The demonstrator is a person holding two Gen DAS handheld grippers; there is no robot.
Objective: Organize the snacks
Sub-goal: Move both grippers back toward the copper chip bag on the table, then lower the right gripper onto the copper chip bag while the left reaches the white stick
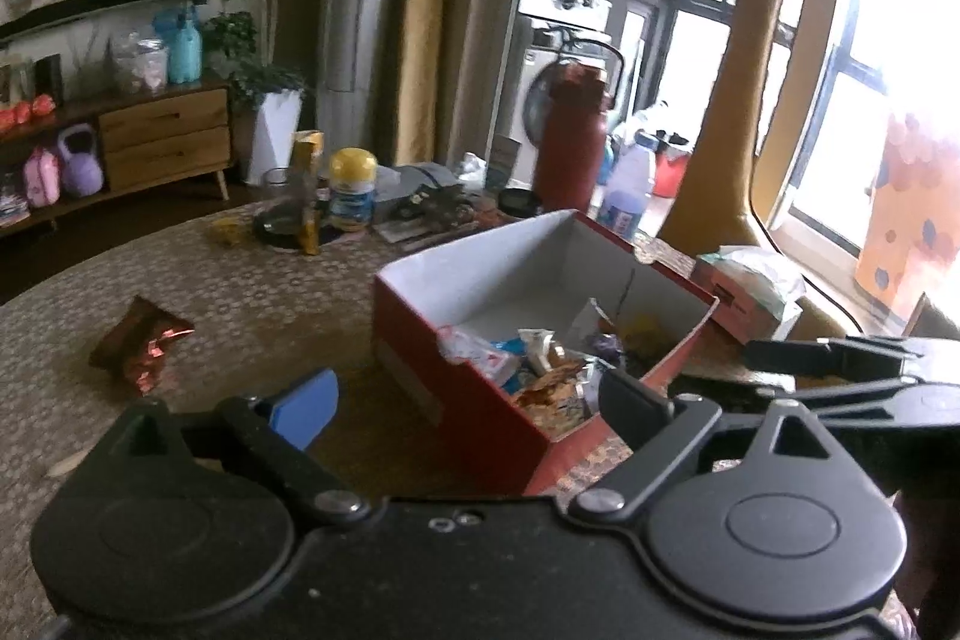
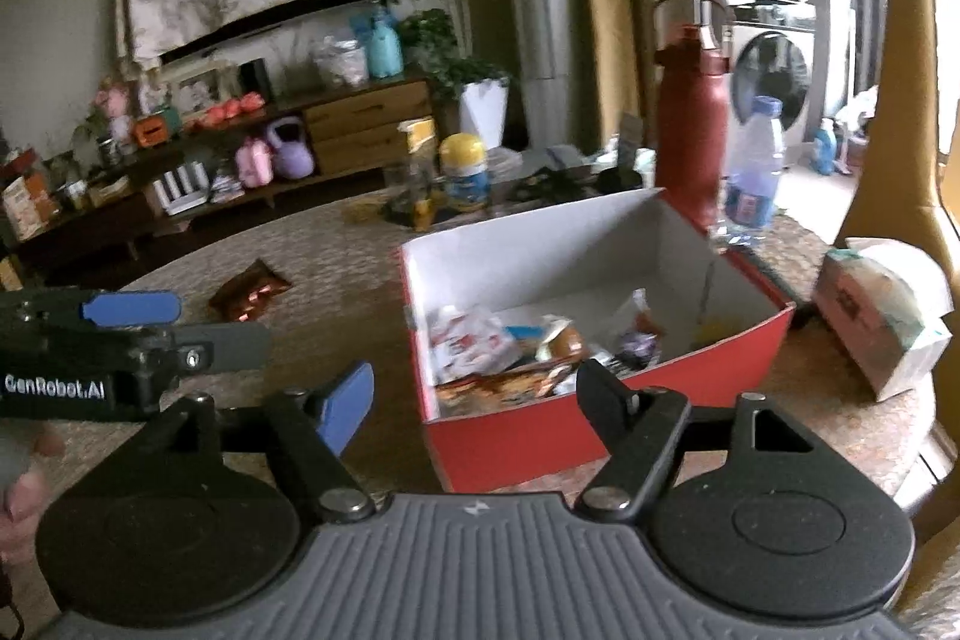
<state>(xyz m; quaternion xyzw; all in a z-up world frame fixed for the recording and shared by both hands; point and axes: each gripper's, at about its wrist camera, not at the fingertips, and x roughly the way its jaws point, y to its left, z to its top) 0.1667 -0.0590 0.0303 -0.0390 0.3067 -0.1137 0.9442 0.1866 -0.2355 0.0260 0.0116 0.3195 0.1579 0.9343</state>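
Note:
A red box (image 1: 474, 400) with white inner walls stands open on the table and holds several snack packets (image 1: 540, 364); it also shows in the right wrist view (image 2: 600, 424). A brown foil snack packet (image 1: 141, 343) lies alone on the table left of the box, also seen in the right wrist view (image 2: 249, 298). My left gripper (image 1: 474, 394) is open and empty, just before the box's near corner. My right gripper (image 2: 474, 400) is open and empty, in front of the box. The left gripper also shows in the right wrist view (image 2: 174, 325), to the left.
A tissue pack (image 2: 882, 316) lies right of the box. A red flask (image 2: 690, 118), a water bottle (image 2: 753, 172) and a yellow-lidded jar (image 2: 462, 172) stand behind it among clutter. A patterned cloth covers the table (image 1: 270, 292). A yellow chair back (image 1: 726, 100) rises at right.

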